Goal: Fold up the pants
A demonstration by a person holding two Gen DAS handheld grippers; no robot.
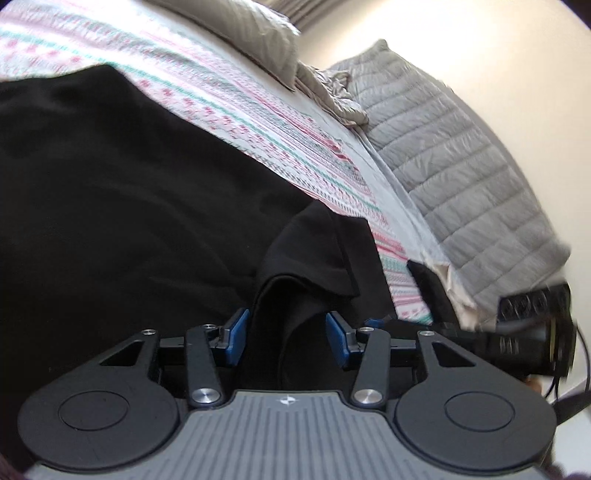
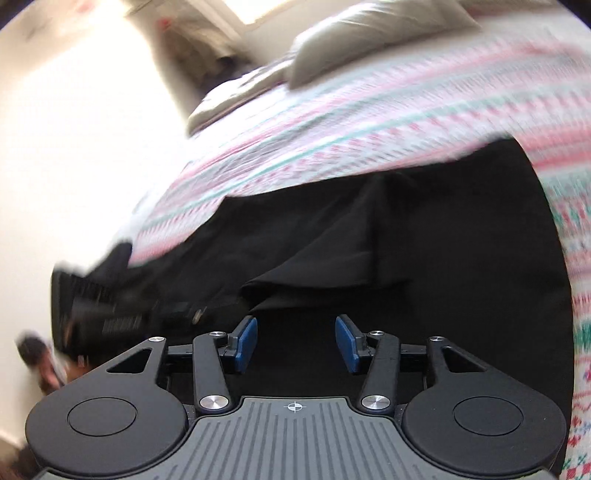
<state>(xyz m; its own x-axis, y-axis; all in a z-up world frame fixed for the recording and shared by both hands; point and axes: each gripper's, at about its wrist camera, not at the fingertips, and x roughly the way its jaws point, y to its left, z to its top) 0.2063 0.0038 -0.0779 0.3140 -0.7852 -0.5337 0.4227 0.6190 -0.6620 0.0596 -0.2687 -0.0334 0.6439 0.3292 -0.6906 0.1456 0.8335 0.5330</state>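
Black pants (image 1: 129, 192) lie spread on a patterned bedspread (image 1: 236, 110). In the left wrist view my left gripper (image 1: 288, 332) is open, its blue pads (image 1: 236, 328) standing either side of a raised fold of the black cloth (image 1: 295, 280) without pinching it. In the right wrist view the pants (image 2: 424, 229) fill the middle, with a folded edge (image 2: 314, 280) just ahead of my right gripper (image 2: 295, 343). That gripper is open over the dark cloth and holds nothing. The right view is blurred by motion.
Grey pillows (image 1: 258, 33) and a grey quilted duvet (image 1: 461, 147) lie at the bed's far side by a white wall. The other gripper (image 1: 532, 332) shows at the right edge of the left view. A pillow (image 2: 369, 33) lies at the top of the right view.
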